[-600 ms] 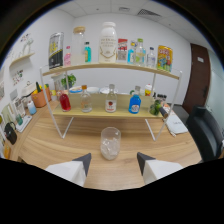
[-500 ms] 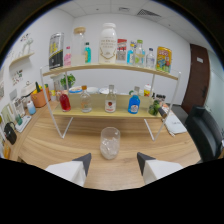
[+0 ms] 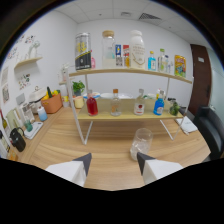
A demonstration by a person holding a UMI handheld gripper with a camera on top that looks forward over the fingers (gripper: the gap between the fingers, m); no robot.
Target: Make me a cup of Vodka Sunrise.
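Two white fingers of the hand-held gripper (image 3: 113, 162) are standing spread apart and released, gripping nothing, above a wooden tabletop (image 3: 105, 150). An empty clear glass cup (image 3: 141, 143) is standing upright on the tabletop just ahead of the right finger, not between the two. Beyond it, a two-tier rack (image 3: 125, 114) is holding bottles: a red-liquid bottle (image 3: 92, 105), a clear bottle (image 3: 115, 103) and a blue bottle (image 3: 158, 105) are lining the lower shelf, while jars and cartons are crowding the upper shelf.
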